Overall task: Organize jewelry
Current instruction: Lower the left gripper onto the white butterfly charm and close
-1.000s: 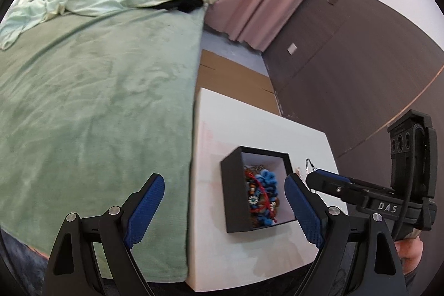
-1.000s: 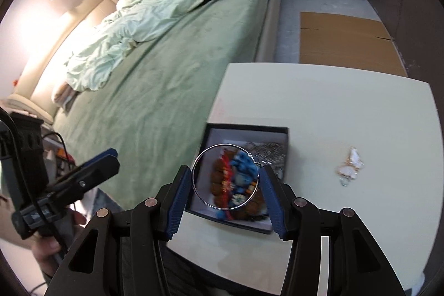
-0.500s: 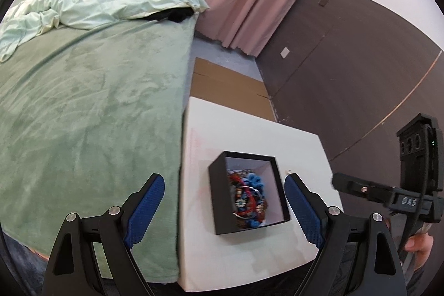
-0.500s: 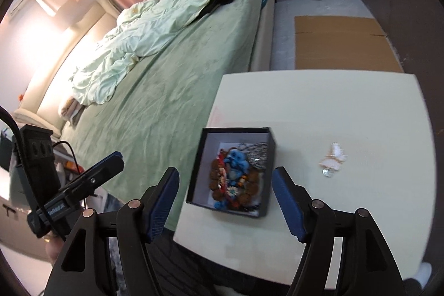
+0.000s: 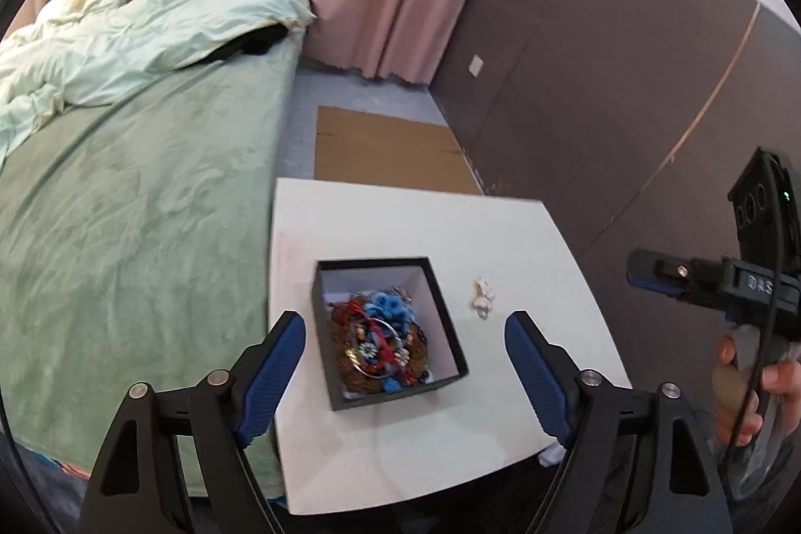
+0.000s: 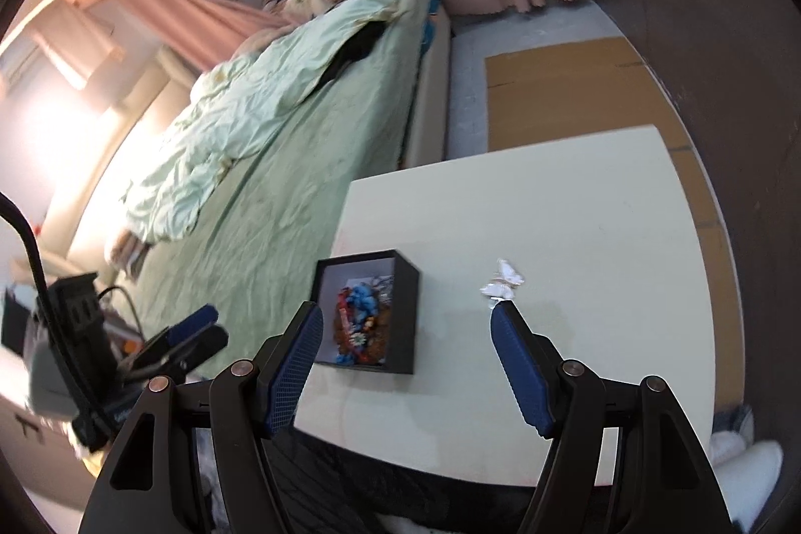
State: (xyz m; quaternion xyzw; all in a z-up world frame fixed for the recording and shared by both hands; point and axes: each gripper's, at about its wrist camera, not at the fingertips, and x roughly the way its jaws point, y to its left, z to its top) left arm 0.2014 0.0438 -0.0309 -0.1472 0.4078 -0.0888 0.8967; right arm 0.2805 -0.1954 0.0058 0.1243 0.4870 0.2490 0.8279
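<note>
A black box sits on the white surface, near the edge that runs along the bed. It holds a tangle of jewelry: blue beads, red cord, brown beads and a thin silver hoop lying on top of the heap. One second ago that hoop was pinched between the fingers of the right tool above the box; half a second ago it had already dropped in, and now it rests there untouched. A small white butterfly piece lies on the surface to the right of the box, apart from it.

The left tool is spread wide with nothing between its blue pads, hovering over the near edge of the surface with the box between its fingers in view; it has pulled back and higher than before, so the box looks smaller and the whole surface shows. The right tool is also spread wide and empty, wider than a second ago when it held the hoop. It has swung to the right: in its view the box now sits by the left finger and the butterfly piece just above the tip of the right finger
</note>
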